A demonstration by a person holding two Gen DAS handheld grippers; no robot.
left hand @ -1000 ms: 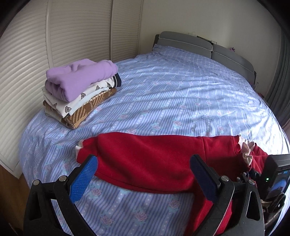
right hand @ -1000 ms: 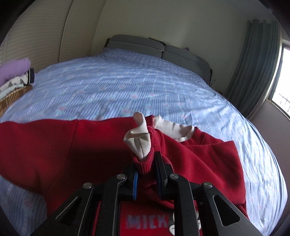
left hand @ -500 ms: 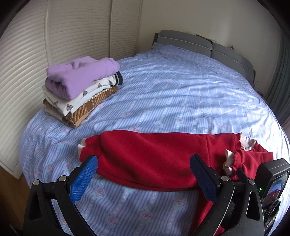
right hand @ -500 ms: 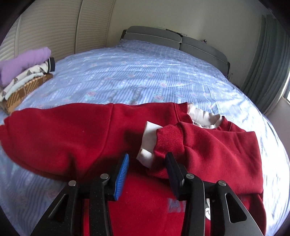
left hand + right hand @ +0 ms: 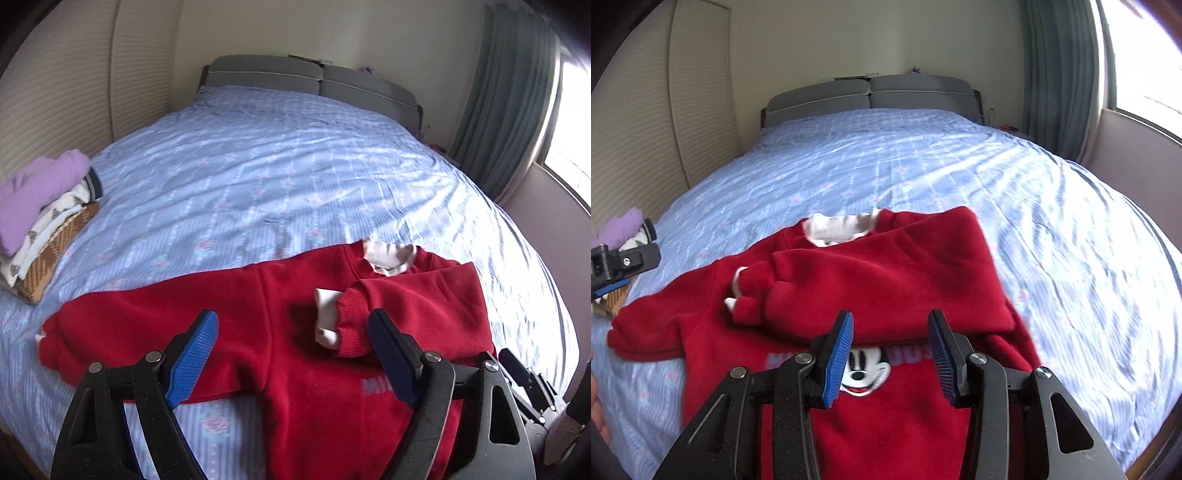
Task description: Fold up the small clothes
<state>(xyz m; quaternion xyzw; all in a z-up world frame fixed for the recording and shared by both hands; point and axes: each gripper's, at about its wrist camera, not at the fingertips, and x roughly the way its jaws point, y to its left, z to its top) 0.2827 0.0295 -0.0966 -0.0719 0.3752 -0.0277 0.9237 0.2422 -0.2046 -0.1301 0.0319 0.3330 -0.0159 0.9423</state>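
A small red sweatshirt (image 5: 280, 325) with a white collar and a cartoon mouse print (image 5: 864, 373) lies flat on the bed. Its right sleeve (image 5: 871, 273) is folded across the chest, white cuff (image 5: 327, 314) showing. Its left sleeve (image 5: 122, 332) lies stretched out to the left. My left gripper (image 5: 291, 354) is open and empty above the sweatshirt's middle. My right gripper (image 5: 890, 354) is open and empty above the chest print. The left gripper's body shows at the left edge of the right wrist view (image 5: 617, 264).
A stack of folded clothes (image 5: 40, 218), purple on top, sits at the bed's left edge. The bed has a blue striped sheet (image 5: 295, 166) and a grey headboard (image 5: 310, 79). Wardrobe doors stand at the left, curtain (image 5: 1063, 74) and window at the right.
My right gripper opened, dropped the sleeve cuff onto the chest and drew back. My left gripper swung right, from over the left sleeve to over the sweatshirt's middle.
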